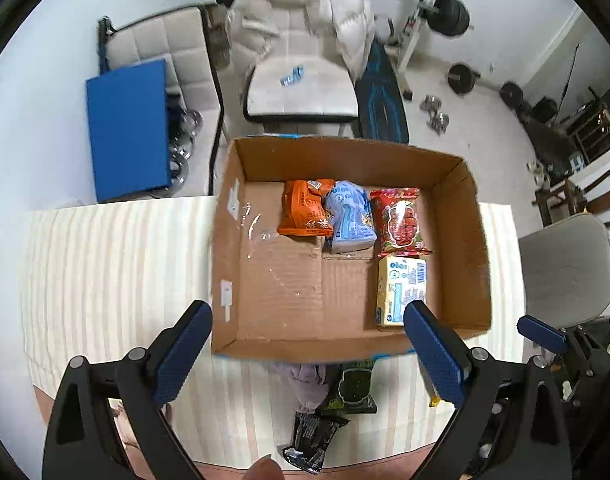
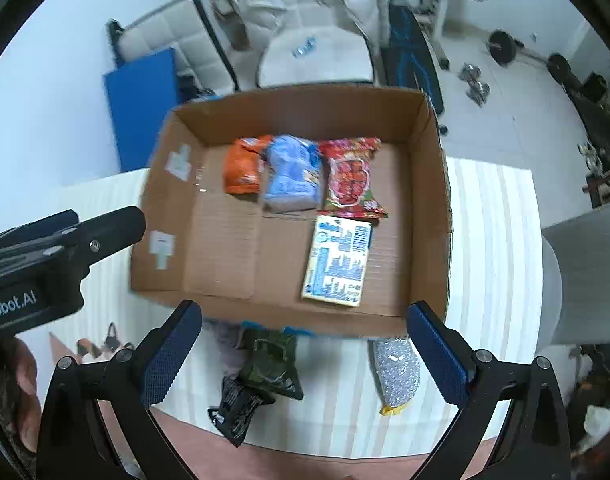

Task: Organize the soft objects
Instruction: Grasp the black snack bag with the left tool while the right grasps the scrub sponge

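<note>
Hovering with jaws spread wide and holding nothing, the left gripper and right gripper are facing the cardboard box, which is containing, left to right, orange, blue and red packets, with dark packets lying outside on the striped cloth.

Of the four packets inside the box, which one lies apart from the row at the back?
The yellow packet. The orange, blue and red packets form the back row; it lies alone, nearer the front, below the red one.
</note>
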`<state>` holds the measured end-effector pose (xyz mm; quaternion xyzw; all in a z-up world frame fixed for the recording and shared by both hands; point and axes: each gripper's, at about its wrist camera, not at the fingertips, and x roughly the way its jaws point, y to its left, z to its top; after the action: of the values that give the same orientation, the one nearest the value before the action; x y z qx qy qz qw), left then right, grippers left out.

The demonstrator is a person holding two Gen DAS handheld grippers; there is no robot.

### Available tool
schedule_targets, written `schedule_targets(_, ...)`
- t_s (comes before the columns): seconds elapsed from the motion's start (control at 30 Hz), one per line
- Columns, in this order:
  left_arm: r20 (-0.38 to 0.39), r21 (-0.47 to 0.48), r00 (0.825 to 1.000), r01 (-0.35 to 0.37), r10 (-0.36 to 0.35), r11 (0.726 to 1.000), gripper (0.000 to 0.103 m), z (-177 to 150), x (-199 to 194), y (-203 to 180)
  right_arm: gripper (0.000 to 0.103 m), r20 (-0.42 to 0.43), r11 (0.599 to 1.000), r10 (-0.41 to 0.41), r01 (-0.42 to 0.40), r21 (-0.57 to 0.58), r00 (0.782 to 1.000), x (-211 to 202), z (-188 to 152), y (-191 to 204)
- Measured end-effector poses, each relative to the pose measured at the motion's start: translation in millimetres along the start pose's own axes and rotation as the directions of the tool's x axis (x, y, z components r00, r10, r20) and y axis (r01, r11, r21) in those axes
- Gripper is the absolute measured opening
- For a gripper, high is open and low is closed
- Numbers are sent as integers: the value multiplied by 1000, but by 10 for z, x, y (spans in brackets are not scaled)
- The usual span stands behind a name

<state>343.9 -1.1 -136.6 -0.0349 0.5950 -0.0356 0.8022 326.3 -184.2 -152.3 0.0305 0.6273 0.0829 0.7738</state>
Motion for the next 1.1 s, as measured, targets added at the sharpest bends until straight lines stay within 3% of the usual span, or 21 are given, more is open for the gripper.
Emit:
schedule_targets(0.13,45,11,998,-48,48,999,98,-500,-108,10,103,-2,999,23,-23,-24,1000,-85,-308,-152)
schedule_targets(0.2,3,30,997,-71,71,997,98,-795,41,6,103,-44,1000,2,-3,-26,999,3,-486,-304)
schedule_targets(0.3,-119,50,991,-55,60,997,97,-1226,460,-9,103,-127,999,-44,42,-16,991,279,-745,-597)
schedule_targets(0.4,-267,62,963,-25,41,998,80,-1619,963,-50,103,-196,997,-75,74,-12,978,591,-904,-827)
schedule_targets(0.5,-394,49,919,-5,24,999,79,-1940,1469,-56,103,-247,995,-99,97,-18,964,935,-971,-969)
schedule_targets(0.63,-482,55,876,-1,28,999,79,-2168,1893,-107,103,-291,992,-125,118,-42,949,1353,-967,-1009)
schedule_targets(0.73,-497,69,866,-13,46,998,79,-2232,2046,-150,102,-303,992,-129,121,-46,944,1550,-957,-987)
schedule_targets(0.8,-483,74,874,-23,56,997,78,-2231,2061,-190,99,-316,991,-137,131,-40,939,1678,-934,-984)
schedule_targets(0.87,-479,75,876,-28,61,997,78,-2234,2082,-232,85,-328,991,-133,131,-29,935,1766,-931,-987)
schedule_targets(0.9,-478,70,877,-31,61,997,75,-2236,2082,-241,79,-333,991,-132,132,-22,934,1792,-940,-994)
schedule_targets(0.93,-471,65,880,-35,62,997,70,-2233,2074,-247,66,-338,990,-135,138,-16,931,1805,-955,-998)
schedule_targets(0.97,-467,62,882,-42,67,997,67,-2233,2062,-245,62,-342,989,-140,144,-13,929,1804,-983,-1001)
schedule_targets(1.1,-453,40,889,-56,68,998,53,-2228,2014,-207,62,-370,990,-133,140,-8,919,1730,-1182,-994)
